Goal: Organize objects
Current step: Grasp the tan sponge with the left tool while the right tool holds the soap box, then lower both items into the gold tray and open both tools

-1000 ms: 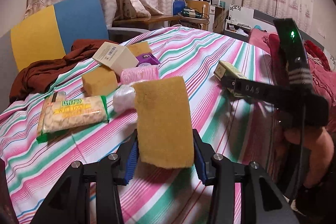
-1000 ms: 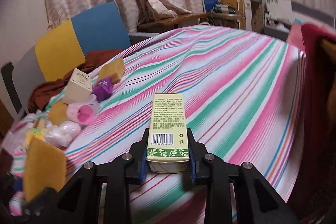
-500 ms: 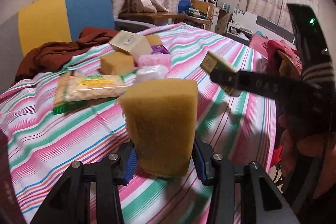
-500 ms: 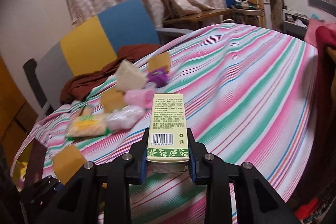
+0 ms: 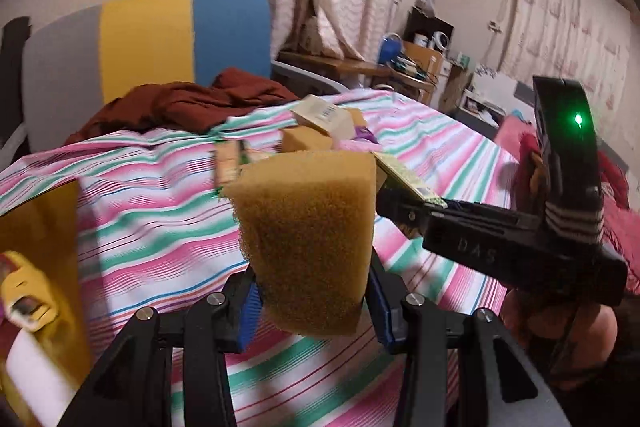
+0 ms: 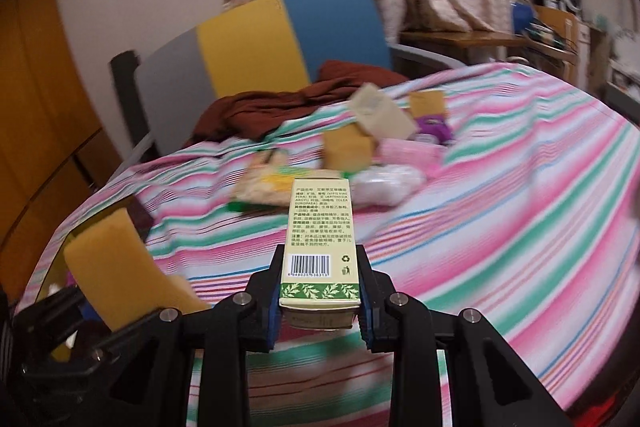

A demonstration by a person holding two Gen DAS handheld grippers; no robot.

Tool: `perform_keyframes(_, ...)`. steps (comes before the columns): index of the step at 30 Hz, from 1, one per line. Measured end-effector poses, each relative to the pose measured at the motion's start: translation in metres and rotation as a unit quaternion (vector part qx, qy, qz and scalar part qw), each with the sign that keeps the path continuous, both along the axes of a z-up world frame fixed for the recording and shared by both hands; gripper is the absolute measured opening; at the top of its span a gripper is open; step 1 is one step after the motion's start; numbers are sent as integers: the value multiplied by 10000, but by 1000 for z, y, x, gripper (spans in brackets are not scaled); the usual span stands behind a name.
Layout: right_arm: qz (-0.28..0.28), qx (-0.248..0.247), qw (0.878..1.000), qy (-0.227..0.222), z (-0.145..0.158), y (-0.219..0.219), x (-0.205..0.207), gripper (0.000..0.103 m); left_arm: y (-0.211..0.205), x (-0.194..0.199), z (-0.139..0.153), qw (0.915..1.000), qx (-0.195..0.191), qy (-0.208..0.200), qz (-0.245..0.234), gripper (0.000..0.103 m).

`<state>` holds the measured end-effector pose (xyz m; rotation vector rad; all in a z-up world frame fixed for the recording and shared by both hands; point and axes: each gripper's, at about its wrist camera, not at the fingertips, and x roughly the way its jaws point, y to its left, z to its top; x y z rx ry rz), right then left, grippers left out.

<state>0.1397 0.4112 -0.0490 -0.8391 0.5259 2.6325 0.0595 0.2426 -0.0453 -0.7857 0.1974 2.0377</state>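
Two tools loaded | left tool [image 5: 312, 307] pinches sponge [image 5: 308, 239], right tool [image 6: 319, 307] clamps green carton [image 6: 320, 239], both above striped surface [image 6: 520, 207] | I judge: carry level, keep the squeeze steady, set down clear of the pile [image 6: 360, 155].

Near striped cloth [image 6: 500, 227] lies bare — far clutter [image 6: 360, 155] blocks.

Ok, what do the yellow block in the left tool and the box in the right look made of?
Yellow block: looks like foam sponge, matte, with an open-pored grainy face. Box: seems thin printed cardboard, slightly glossy, with crisp folded edges and a barcode.
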Motion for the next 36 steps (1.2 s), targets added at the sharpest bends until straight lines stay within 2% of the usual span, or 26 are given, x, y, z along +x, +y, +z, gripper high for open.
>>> perform_keyframes(10,1088,334,9935,5,16,-75,-30,30,-83,-21,18,9955,352,-117,874,46)
perform_keyframes(17,1953,403,9799,38,27,-128,-49,30,-153,-42,9,9827,408,-415,1759,46)
perform_keyframes(25,2848,489,9573,-28,34,-186,-78,30,-212,-60,-5,9660,170,-538,2524,46)
perform_keyframes(30,2980,632,9523,-202,29,-213,-96,31,-232,-71,-26,9577,-227,-886,2730,46)
perform_keyframes(32,2944,634,9530,-325,24,-218,-101,39,-237,-75,-35,9541,-330,-1053,2784,46)
perform_keyframes(33,2942,588,9532,-371,22,-220,-102,48,-239,-76,-37,9533,-328,-1115,2789,46)
perform_keyframes(34,2933,582,9536,-360,22,-221,-101,55,-241,-75,-38,9524,-309,-1151,2806,46)
perform_keyframes(36,2935,637,9535,-246,24,-223,-94,63,-246,-76,-40,9489,-334,-1226,2888,48)
